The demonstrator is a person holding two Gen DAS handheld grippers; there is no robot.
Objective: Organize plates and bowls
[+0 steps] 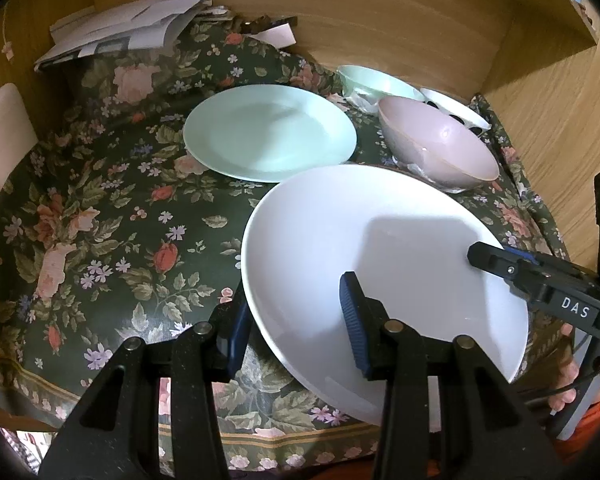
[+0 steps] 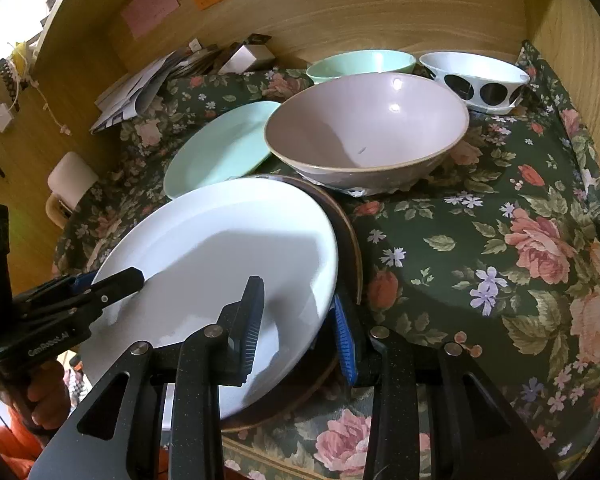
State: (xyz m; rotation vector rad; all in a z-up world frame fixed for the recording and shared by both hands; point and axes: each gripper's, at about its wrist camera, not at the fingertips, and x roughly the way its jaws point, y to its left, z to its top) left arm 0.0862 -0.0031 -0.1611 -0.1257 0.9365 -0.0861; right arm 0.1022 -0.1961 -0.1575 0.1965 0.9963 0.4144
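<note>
Left gripper (image 1: 296,320) and right gripper (image 2: 298,320) each clamp opposite rims of the white plate (image 1: 380,248), above a brown plate (image 2: 350,236); bare desk (image 2: 500,248) lies right.

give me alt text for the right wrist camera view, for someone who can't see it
Two handheld grippers, right gripper and left gripper, clamp opposite rims of a white plate above a dark plate on a floral tablecloth. Behind sit a pink bowl, mint plate, mint bowl and spotted white bowl.
</note>
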